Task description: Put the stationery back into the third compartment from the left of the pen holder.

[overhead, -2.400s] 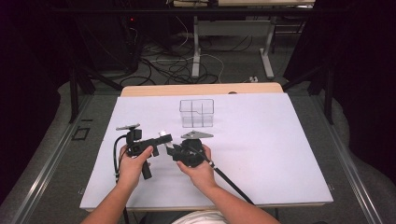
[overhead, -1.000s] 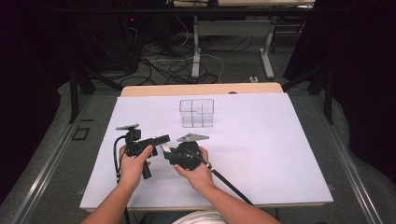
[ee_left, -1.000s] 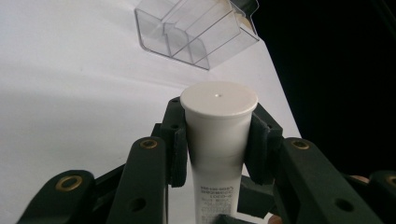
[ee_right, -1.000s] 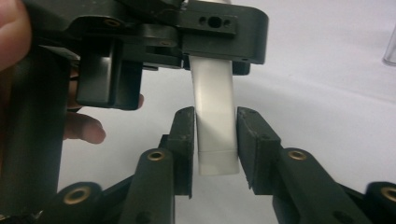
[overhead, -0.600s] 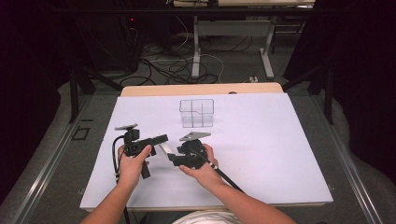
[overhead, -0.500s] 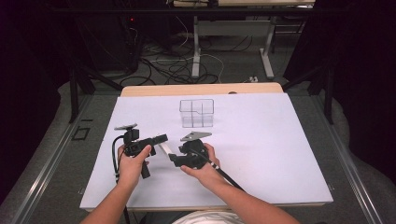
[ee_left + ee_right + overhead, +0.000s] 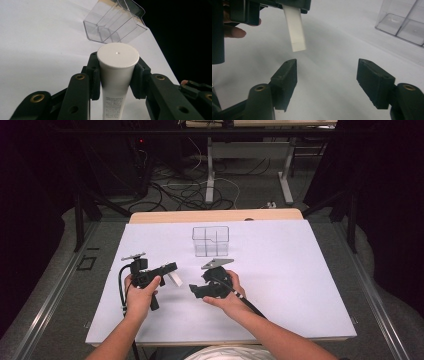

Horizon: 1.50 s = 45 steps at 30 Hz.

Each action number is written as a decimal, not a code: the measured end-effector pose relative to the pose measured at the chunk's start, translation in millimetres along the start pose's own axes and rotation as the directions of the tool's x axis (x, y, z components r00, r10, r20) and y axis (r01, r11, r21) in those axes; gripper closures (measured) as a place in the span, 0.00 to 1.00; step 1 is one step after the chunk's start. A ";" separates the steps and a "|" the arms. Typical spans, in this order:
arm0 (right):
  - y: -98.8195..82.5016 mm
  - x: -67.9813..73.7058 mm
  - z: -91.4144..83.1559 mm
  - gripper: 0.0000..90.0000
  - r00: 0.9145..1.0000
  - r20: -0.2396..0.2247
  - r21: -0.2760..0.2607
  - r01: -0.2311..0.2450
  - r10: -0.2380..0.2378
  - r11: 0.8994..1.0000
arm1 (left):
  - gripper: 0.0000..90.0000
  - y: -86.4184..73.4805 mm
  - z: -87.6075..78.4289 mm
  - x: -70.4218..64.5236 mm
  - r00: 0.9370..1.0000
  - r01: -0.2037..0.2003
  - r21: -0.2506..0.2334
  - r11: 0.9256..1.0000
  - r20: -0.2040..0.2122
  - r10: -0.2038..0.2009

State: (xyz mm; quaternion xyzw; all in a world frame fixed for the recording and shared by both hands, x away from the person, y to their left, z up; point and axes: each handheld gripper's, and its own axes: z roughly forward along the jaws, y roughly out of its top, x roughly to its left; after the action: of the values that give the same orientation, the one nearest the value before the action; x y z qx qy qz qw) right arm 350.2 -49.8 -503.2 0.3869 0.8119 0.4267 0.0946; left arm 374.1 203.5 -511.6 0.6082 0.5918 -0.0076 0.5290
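**One white tube clamped in the left gripper, right gripper's jaws apart and empty**

High view: the count is one white tube [image 7: 174, 279], one clear divided box [image 7: 210, 240], two grippers and one white table top [image 7: 300, 285]. Taking the clear box as the landmark, the left gripper [image 7: 170, 268] sits nearer the person and to the box's left, with the tube sticking out of its jaws, slanting down toward the table. The right gripper [image 7: 196, 290] lies nearer the person, roughly below the box, its jaws pointing left toward the tube's free end. The tube and the right gripper are near each other but apart. Nothing stands between the grippers and the box; bare table surface lies there.

Left gripper view: the jaws are clamped on the tube [image 7: 117, 72], one pad pressing each side just under its round flat cap. The clear box [image 7: 113, 21] lies beyond the cap, well clear of it, showing inner dividing walls. A fingertip and part of the other gripper [image 7: 197, 87] appear at the right edge.

Right gripper view: the jaws have just been opening and stand wide apart with nothing between them. The tube's flat crimped end [image 7: 295, 31] hangs above the left jaw, not touching it. One corner of the clear box [image 7: 404, 21] sits at upper right, far from the tube.
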 end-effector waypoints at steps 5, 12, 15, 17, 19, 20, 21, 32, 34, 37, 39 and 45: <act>-2.7 -11.7 -2.8 0.21 0.999 0.017 0.015 0.031 -0.032 0.999 | 0.74 0.2 -1.0 0.0 1.000 -0.021 -0.013 1.000 -0.015 0.021; -8.9 -29.7 -11.8 0.06 0.999 0.053 0.065 -0.009 0.006 0.998 | 0.74 1.3 -3.4 0.8 0.998 -0.049 -0.027 0.998 -0.033 0.048; -11.4 -40.2 -17.6 0.00 0.998 0.059 0.072 -0.033 0.029 0.997 | 0.74 1.6 -4.1 0.5 0.997 -0.063 -0.025 0.998 -0.040 0.062; -13.9 -46.8 -23.2 0.00 0.995 0.090 0.055 -0.038 0.033 0.998 | 0.74 1.5 -4.3 -0.2 0.996 -0.077 -0.037 0.996 -0.052 0.075; -15.7 -55.4 -30.4 0.00 0.992 0.121 0.040 -0.031 0.026 0.999 | 0.74 2.3 -5.6 -0.5 0.994 -0.091 -0.031 0.995 -0.058 0.089; -15.7 -55.4 -30.4 0.00 0.992 0.121 0.040 -0.031 0.026 0.999 | 0.74 2.4 -5.7 -1.0 0.994 -0.096 -0.035 0.995 -0.065 0.093; -17.6 -65.2 -38.6 0.00 0.987 0.161 0.050 -0.032 0.024 0.998 | 0.74 2.5 -5.5 -1.3 0.993 -0.103 -0.041 0.994 -0.069 0.100; -33.6 -112.6 -71.2 0.00 0.954 0.287 0.051 -0.104 0.085 0.993 | 0.74 6.8 -3.0 -15.2 0.974 -0.208 -0.062 0.976 -0.111 0.200; -37.8 -118.0 -75.9 0.00 0.952 0.295 0.056 -0.106 0.085 0.993 | 0.74 9.2 -2.4 -18.7 0.969 -0.224 -0.059 0.973 -0.117 0.216; -47.0 -128.3 -83.9 0.00 0.943 0.318 0.051 -0.117 0.095 0.992 | 0.74 15.1 -0.8 -24.4 0.965 -0.242 -0.060 0.969 -0.122 0.233; -50.8 -133.7 -86.6 0.00 0.940 0.321 0.040 -0.137 0.118 0.990 | 0.74 20.1 2.3 -30.0 0.962 -0.251 -0.077 0.965 -0.129 0.240; -57.5 -145.2 -91.2 0.00 0.933 0.328 0.006 -0.159 0.148 0.987 | 0.74 38.3 14.7 -53.2 0.943 -0.316 -0.082 0.945 -0.134 0.304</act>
State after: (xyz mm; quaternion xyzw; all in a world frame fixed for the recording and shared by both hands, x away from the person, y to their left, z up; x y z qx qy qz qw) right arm 373.7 -228.6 -516.5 0.5161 0.7590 0.3496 0.1880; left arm 395.1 166.0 -460.0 0.6652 0.5187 0.1425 0.5178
